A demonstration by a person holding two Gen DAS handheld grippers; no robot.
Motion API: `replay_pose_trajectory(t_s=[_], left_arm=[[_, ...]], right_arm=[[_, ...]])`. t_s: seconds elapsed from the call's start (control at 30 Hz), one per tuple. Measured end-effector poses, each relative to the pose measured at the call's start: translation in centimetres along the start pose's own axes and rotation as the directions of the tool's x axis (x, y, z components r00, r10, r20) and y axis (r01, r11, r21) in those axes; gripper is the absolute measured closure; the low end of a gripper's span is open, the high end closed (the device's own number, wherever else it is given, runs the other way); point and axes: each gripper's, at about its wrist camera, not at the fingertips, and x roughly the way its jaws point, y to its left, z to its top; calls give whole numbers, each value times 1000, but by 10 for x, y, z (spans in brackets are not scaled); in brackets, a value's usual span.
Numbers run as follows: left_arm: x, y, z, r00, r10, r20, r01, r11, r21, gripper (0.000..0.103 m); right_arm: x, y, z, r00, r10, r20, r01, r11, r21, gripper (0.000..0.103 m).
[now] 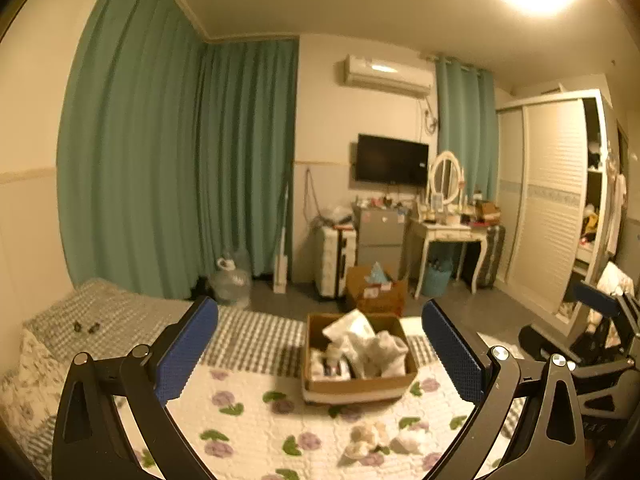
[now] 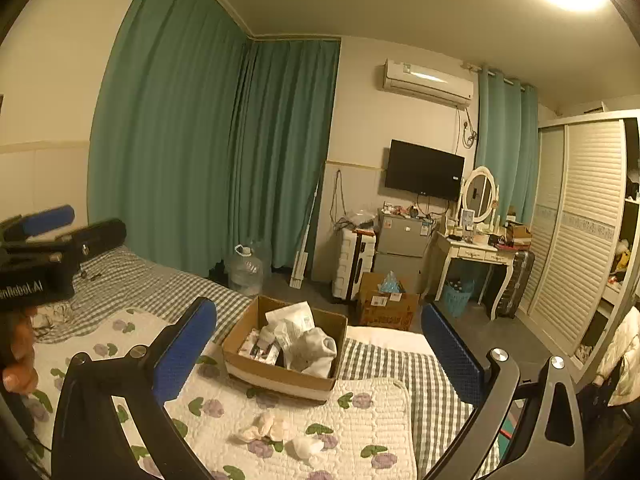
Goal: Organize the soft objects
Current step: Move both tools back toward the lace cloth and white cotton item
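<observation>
Item: cardboard box [image 2: 280, 364], centre of frame on the floral quilt [image 2: 360, 412], already filled with pale soft pieces. Loose soft objects [image 2: 272, 428] are seen on the quilt just below it, lower centre. Left gripper [image 1: 320, 354] and right gripper [image 2: 318, 354] are both held with fingers wide apart, nothing between them. A low, level approach to the loose pieces is advised; the box's near wall should be cleared. Open quilt is left around them.

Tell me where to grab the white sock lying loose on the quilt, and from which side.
Take the white sock across its bunched middle, coming down from above. It lies crumpled low on the quilt, apart from the cream socks beside it and short of the box, so a top approach looks clearest.
</observation>
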Motion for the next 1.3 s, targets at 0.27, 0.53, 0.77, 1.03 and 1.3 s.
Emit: replay_pose_trajectory(t_s=[0.27,0.53,0.77,1.03,1.3], left_arm=[[37,-11,-39,995,3,-103,-3,1000,3,0],[86,-20,-77,980,-3,-200,5,1000,5,0],[138,-32,-117,952,-19,-307,31,999,33,0],[189,-37,-176,901,-24,-432,61,996,72,0],[227,-47,-229,833,-64,-550,112,992,54,1]], right_arm=[[25,-9,-32,999,-1,-52,2,1000,15,0],[75,-23,-71,991,7,-136,-3,1000,30,0],[129,-30,-119,972,13,-236,-9,1000,18,0],[189,-30,-187,917,47,-397,-42,999,21,0],[235,-15,-251,825,66,-561,-75,997,7,0]])
